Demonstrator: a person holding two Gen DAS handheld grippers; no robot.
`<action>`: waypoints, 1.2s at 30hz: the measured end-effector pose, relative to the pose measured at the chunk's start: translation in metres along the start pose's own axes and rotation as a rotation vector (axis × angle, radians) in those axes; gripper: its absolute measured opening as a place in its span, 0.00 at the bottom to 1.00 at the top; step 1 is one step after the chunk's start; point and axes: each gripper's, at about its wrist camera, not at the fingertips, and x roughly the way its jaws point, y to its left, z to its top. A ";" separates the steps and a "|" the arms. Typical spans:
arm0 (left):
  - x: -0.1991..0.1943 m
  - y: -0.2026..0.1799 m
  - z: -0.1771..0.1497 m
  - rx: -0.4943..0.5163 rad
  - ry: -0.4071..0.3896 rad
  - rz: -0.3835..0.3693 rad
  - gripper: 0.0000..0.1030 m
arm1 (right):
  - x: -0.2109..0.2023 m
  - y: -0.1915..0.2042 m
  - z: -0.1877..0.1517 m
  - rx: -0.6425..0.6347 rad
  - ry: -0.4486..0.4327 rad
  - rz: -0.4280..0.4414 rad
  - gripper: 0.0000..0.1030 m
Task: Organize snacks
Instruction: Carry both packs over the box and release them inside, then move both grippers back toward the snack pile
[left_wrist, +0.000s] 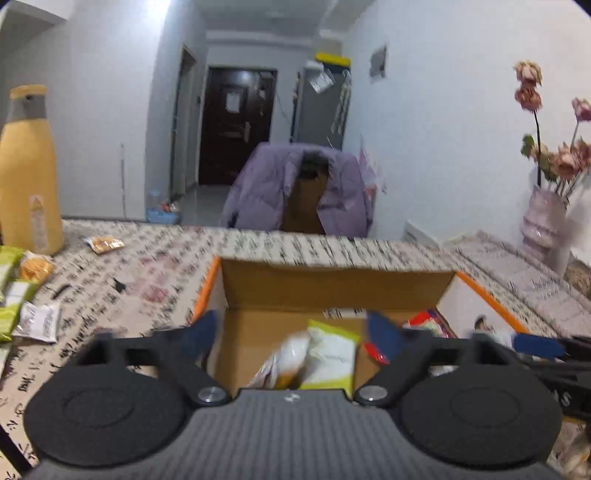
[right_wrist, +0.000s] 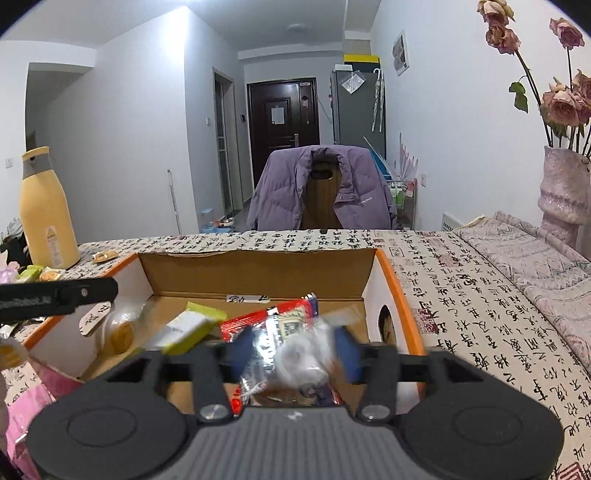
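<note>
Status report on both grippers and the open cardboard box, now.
Left gripper open over the orange-edged cardboard box. Right gripper open, clear crinkly packet between its fingers, pads off. Nothing blocking.

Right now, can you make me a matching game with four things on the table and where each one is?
Things:
1. yellow bottle
2. pink vase
3. red snack packet
4. purple jacket

Places:
A. inside the cardboard box
B. far left of the table
C. draped over the chair behind the table
D. far right, holding flowers

Pairs: 1-B, 2-D, 3-A, 4-C
</note>
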 end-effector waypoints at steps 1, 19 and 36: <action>-0.004 0.000 0.001 -0.002 -0.021 0.001 0.99 | -0.003 0.000 0.000 0.002 -0.015 -0.002 0.97; -0.024 -0.011 0.017 0.017 -0.066 -0.005 1.00 | -0.019 0.001 0.010 0.002 -0.063 -0.023 1.00; -0.084 -0.016 0.017 0.026 -0.072 -0.009 1.00 | -0.084 0.004 0.000 0.008 -0.078 -0.014 1.00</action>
